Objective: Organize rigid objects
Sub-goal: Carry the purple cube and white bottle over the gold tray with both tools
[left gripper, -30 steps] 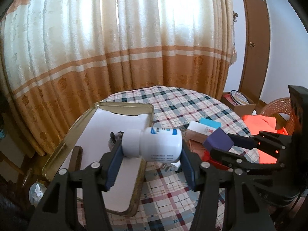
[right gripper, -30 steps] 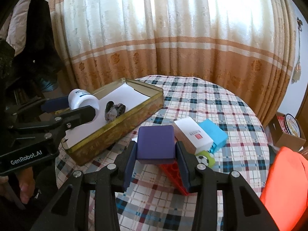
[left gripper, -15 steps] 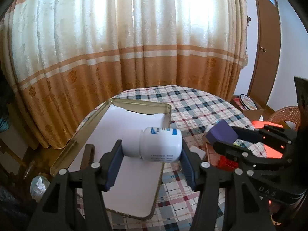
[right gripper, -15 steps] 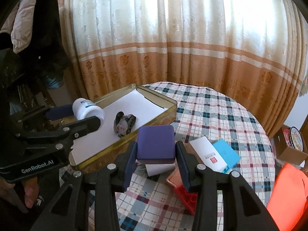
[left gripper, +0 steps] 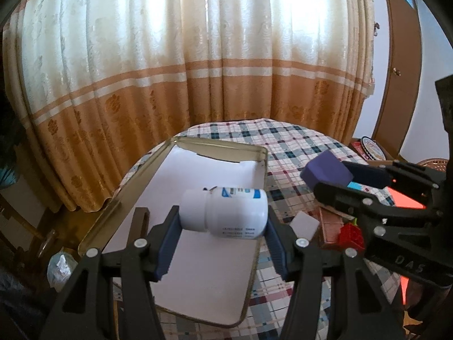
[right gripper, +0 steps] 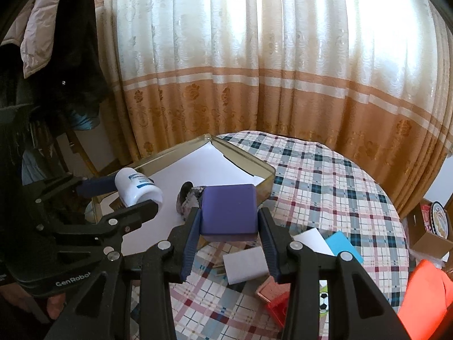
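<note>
While my left gripper (left gripper: 223, 222) pinches a white plastic bottle (left gripper: 225, 212) over the paper-lined gold tin (left gripper: 262, 158), my right gripper (right gripper: 228, 228) clamps a purple block (right gripper: 229, 208) beside a dark lump (right gripper: 188, 199).

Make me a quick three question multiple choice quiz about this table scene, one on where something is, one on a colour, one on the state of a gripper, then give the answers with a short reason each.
1. Where does the dark stone lie?
A. In the gold tin, on its white liner
B. On the checked tablecloth
C. In the cardboard box by the wall

2. What colour is the block held in the right gripper?
A. Red
B. Purple
C. Green

3. How does the left gripper stand?
A. Open and empty
B. Shut on a white bottle lying sideways
C. Shut on a blue card

Answers: A, the stone rests on the white liner inside the tin walls; B, the block between the pads is purple; B, both pads press the bottle's cap and base.
</note>
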Available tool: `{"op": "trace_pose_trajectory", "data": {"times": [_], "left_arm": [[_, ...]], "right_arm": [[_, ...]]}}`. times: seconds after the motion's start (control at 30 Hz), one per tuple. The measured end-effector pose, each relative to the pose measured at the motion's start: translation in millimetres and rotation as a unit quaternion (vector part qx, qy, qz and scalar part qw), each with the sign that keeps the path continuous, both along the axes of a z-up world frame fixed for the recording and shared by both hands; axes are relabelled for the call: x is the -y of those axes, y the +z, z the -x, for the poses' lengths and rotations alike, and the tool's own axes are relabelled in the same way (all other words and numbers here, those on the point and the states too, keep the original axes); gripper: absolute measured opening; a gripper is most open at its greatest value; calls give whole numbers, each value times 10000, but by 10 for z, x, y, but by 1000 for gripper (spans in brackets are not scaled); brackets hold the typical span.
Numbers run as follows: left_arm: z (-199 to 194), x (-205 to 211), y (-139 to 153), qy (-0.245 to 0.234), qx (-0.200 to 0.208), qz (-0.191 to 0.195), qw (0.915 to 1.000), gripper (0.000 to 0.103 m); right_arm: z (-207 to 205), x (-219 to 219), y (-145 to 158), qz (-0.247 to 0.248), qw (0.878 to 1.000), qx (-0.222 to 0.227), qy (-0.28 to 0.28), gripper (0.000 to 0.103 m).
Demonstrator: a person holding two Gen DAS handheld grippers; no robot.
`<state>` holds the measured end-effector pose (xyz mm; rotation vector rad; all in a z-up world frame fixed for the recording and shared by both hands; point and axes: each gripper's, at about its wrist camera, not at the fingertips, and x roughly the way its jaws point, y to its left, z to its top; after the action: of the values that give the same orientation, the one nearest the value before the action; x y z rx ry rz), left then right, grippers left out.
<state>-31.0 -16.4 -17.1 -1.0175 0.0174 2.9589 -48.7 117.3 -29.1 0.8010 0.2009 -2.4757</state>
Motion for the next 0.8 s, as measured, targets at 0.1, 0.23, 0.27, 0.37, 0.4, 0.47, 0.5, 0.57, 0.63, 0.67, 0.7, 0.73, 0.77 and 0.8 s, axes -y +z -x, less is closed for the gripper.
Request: {"op": "trace_pose_trajectory", "data": {"times": [0.1,0.23,0.27,0.37,0.4,0.47,0.5,0.57,0.63,0.67,0.7,0.73,0.77,0.8], "left_arm": [[26,70,-33,99,57,-17,9999,56],[46,154,-42,201,78,-37,9998,56],[52,175,-45,226,88,-38,9997,56],[80,237,-68,311,137,-54,9994,56],[90,257,-71,336,152,-65,9993,56],[103,286,-83,375,176,-79,9991,56],[111,303,-91,401,190,-80,9990,56],[123,326,-100,437,216,-90,9988,56],[139,352,-108,475,241,-92,9985,56],[151,369,-114,497,260,-93,9984,56],[161,386,-124,519,286,-105,9982,56],[164,399,-131,533,300,-114,9981,56],[168,409,-138,546,311,-118,9980,56],[170,422,-144,565,324,-115,9978,56]], "right_arm": [[24,55,-6,-9,10000,11,47,44],[50,134,-35,-50,9999,49,111,44],[56,149,-40,-51,9999,59,121,44],[91,206,-57,-66,9998,93,164,44],[102,226,-60,-76,9998,98,179,44],[127,267,-70,-93,9997,108,211,44],[141,294,-76,-104,9996,115,229,44],[168,332,-83,-129,9995,123,257,44],[190,372,-91,-151,9994,128,291,44],[198,391,-93,-160,9993,130,305,44],[205,408,-98,-168,9993,129,318,44],[217,436,-106,-186,9992,138,332,44],[223,448,-115,-191,9991,144,342,44],[233,465,-121,-200,9991,151,350,44]]}}
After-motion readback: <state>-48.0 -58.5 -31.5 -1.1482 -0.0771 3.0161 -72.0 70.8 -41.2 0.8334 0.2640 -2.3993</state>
